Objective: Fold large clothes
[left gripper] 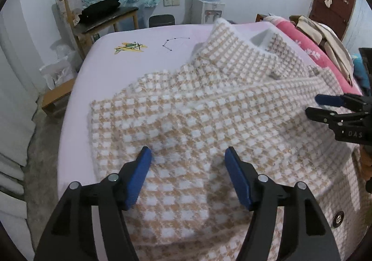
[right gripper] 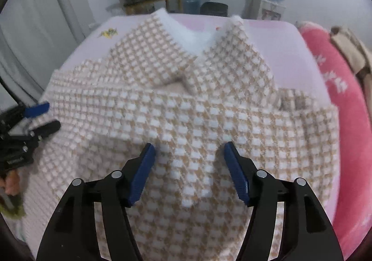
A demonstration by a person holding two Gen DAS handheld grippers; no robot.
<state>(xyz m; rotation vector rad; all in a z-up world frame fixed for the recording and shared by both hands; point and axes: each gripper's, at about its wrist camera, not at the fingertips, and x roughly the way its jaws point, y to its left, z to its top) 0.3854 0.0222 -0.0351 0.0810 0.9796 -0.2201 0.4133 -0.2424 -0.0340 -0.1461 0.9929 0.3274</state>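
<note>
Both the left claw (left gripper: 187, 176) and the right claw (right gripper: 188, 171) stand apart over the coat (left gripper: 209, 121) on the bed (left gripper: 139, 35), so each should next pinch one folded edge firmly and evenly.

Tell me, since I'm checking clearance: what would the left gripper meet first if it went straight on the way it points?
Most likely the checked coat: the open left gripper points down at it with nothing between, though the depth is hard to judge.
</note>
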